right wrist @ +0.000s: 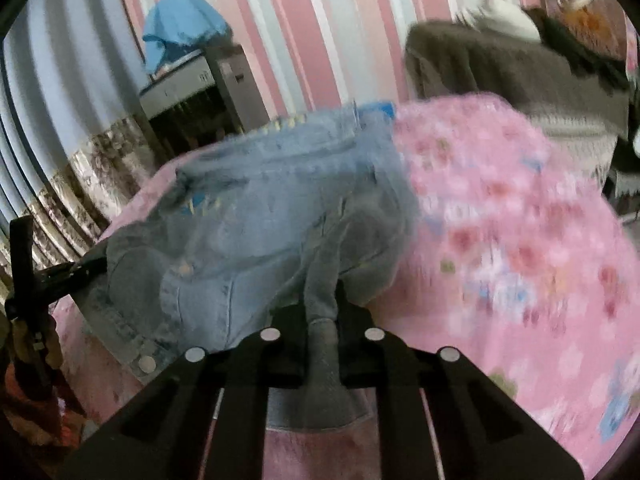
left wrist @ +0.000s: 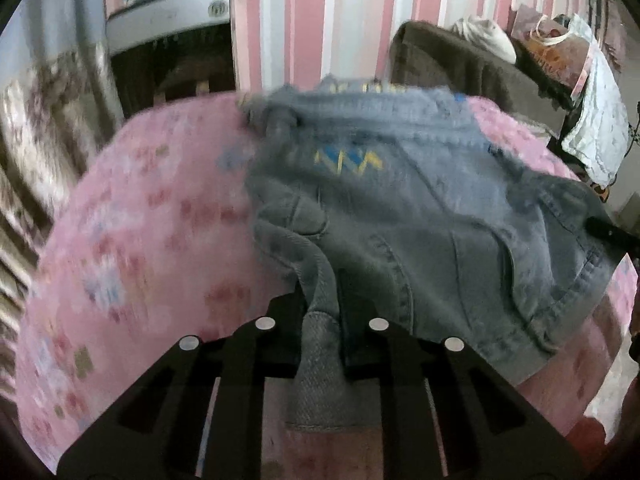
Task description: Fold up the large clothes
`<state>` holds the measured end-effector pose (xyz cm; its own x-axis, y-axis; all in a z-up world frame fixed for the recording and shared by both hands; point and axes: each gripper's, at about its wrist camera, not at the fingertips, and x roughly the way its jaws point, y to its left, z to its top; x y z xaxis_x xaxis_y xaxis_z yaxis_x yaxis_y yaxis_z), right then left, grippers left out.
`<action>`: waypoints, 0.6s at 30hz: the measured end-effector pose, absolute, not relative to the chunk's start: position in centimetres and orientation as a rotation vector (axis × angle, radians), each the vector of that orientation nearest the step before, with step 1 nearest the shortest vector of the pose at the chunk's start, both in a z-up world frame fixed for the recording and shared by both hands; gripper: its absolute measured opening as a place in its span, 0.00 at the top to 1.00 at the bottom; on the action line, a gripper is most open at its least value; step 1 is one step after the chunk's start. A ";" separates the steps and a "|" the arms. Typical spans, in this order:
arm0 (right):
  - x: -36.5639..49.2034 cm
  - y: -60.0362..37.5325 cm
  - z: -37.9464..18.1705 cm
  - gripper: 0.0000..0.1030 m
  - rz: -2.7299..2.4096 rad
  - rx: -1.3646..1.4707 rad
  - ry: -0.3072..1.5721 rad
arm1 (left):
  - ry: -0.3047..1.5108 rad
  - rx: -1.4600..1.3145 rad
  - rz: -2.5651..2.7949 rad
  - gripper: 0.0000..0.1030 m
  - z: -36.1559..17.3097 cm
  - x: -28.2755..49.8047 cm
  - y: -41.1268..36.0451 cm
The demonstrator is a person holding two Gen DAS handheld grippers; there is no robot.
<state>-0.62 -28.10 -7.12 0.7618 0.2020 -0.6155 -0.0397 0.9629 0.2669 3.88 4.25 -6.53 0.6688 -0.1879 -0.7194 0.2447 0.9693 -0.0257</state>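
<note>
Presently: both grippers clamped on denim jacket, jacket spread on pink floral bedcover.

Left wrist view: left gripper [left wrist: 322,304] pinched tight on a grey fold of the denim jacket [left wrist: 400,208], cloth bunched between the jaws and hanging toward the near edge. Jacket lying right of centre on the pink bedcover [left wrist: 140,240], yellow and blue zigzag emblem facing up; striped wall [left wrist: 320,20] beyond. Right wrist view, blurred: right gripper [right wrist: 322,312] likewise closed on a grey fold of the jacket [right wrist: 248,208], garment stretching left and far; bedcover [right wrist: 500,240] bare to the right, brown blanket [right wrist: 500,60] far right.
</note>
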 end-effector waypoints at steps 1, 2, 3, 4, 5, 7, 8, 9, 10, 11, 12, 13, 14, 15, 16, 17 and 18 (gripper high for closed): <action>-0.1 -28.2 -6.7 0.90 0.132 0.244 0.681 | 0.786 0.079 -0.239 0.88 -6.0 4.5 4.2; 0.7 -28.4 -5.9 0.90 0.129 0.249 0.659 | 0.769 0.081 -0.225 0.88 -5.2 5.5 4.2; 1.4 -28.5 -5.3 0.90 0.125 0.251 0.647 | 0.762 0.080 -0.221 0.88 -4.8 6.1 4.3; 2.2 -28.6 -4.8 0.90 0.120 0.245 0.638 | 0.751 0.077 -0.218 0.88 -4.2 6.8 4.3; 3.3 -28.7 -4.0 0.90 0.108 0.233 0.622 | 0.737 0.068 -0.218 0.88 -3.5 7.8 4.4; 4.7 -28.8 -2.9 0.90 0.096 0.225 0.603 | 0.730 0.047 -0.225 0.88 -2.4 9.9 4.5; 5.9 -29.0 -2.1 0.90 0.091 0.217 0.591 | 0.731 0.044 -0.231 0.88 -1.9 11.1 4.3; 6.9 -29.1 -1.4 0.90 0.086 0.213 0.581 | 0.730 0.050 -0.237 0.88 -1.4 12.2 4.1; 8.1 -29.2 -0.9 0.90 0.081 0.213 0.574 | 0.724 0.055 -0.237 0.88 -1.0 13.4 3.7; 9.6 -29.5 -0.3 0.91 0.072 0.221 0.567 | 0.722 0.058 -0.238 0.88 -0.5 14.6 3.4; 10.8 -29.8 0.1 0.90 0.063 0.226 0.560 | 0.724 0.059 -0.237 0.88 -0.2 15.8 3.2; 12.0 -30.1 0.4 0.91 0.054 0.227 0.556 | 0.725 0.055 -0.233 0.88 0.1 17.1 2.9; 13.7 -30.5 0.7 0.90 0.040 0.228 0.553 | 0.726 0.054 -0.225 0.88 0.3 18.8 2.7; 15.0 -30.8 0.8 0.90 0.033 0.231 0.559 | 0.731 0.062 -0.218 0.88 0.5 20.3 2.4; 16.5 -31.1 0.8 0.90 0.029 0.238 0.567 | 0.732 0.061 -0.208 0.88 0.6 21.8 2.2; 18.2 -31.4 0.7 0.90 0.021 0.239 0.578 | 0.737 0.062 -0.206 0.88 0.6 22.9 2.1; 19.8 -31.6 0.6 0.90 0.013 0.232 0.589 | 0.748 0.066 -0.204 0.88 0.5 24.3 2.0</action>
